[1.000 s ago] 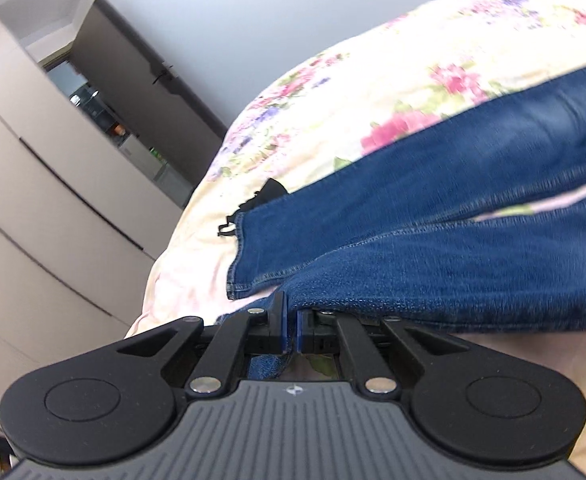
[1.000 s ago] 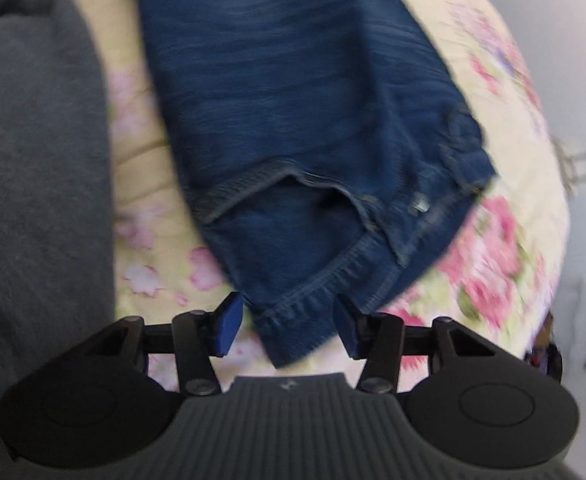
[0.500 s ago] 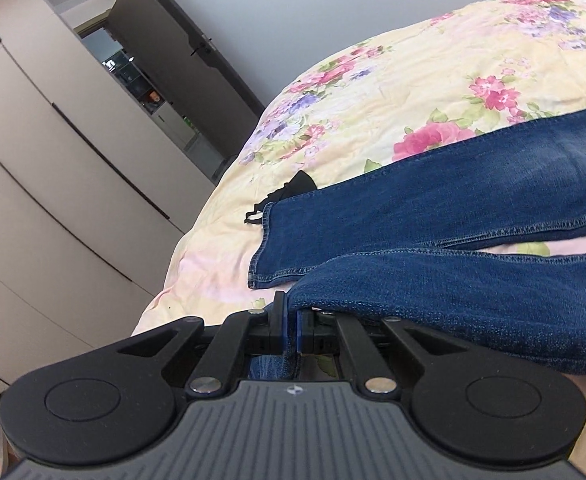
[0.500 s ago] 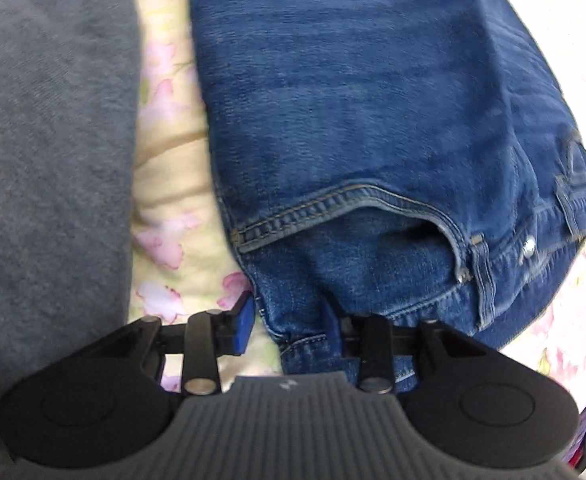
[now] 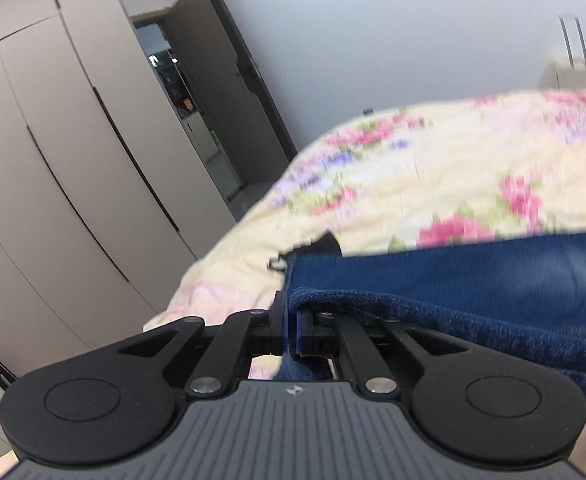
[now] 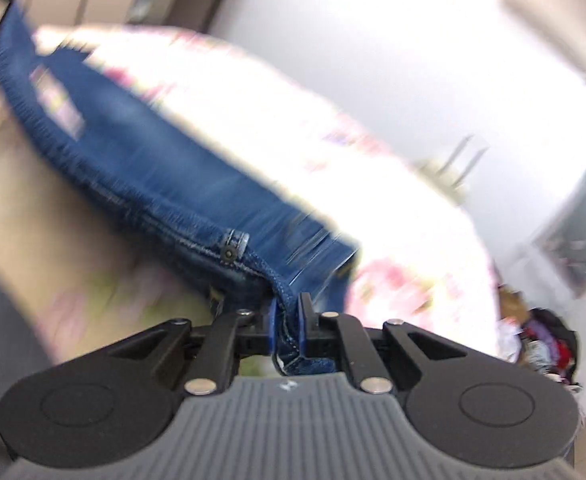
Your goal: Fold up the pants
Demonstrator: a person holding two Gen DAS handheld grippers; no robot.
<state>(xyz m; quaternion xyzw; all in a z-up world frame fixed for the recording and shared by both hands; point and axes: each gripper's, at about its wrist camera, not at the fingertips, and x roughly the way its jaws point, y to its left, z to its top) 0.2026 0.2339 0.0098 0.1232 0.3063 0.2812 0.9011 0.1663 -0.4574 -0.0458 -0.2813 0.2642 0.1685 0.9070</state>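
Blue denim pants (image 5: pixel 473 280) stretch across a floral bedspread (image 5: pixel 433 184). In the left wrist view my left gripper (image 5: pixel 291 326) is shut on the hem of a trouser leg, which is lifted off the bed and runs off to the right. The other leg lies flat on the bedspread just behind it. In the right wrist view my right gripper (image 6: pixel 289 320) is shut on the waistband corner of the pants (image 6: pixel 165 168), close to a metal rivet (image 6: pixel 233 246). That end hangs raised above the bed, and the picture is blurred by motion.
Beige wardrobe doors (image 5: pixel 53 160) stand left of the bed, with an open dark doorway (image 5: pixel 197 112) beyond. A small black item (image 5: pixel 321 246) lies on the bedspread by the flat leg's hem. A suitcase (image 5: pixel 571 72) stands behind the bed. Clutter (image 6: pixel 541 344) sits low at the right.
My right gripper closed on the waistband corner and lifted it, rolling as it rose. My left gripper rose with the leg hem still pinched, so the bed now looks lower.
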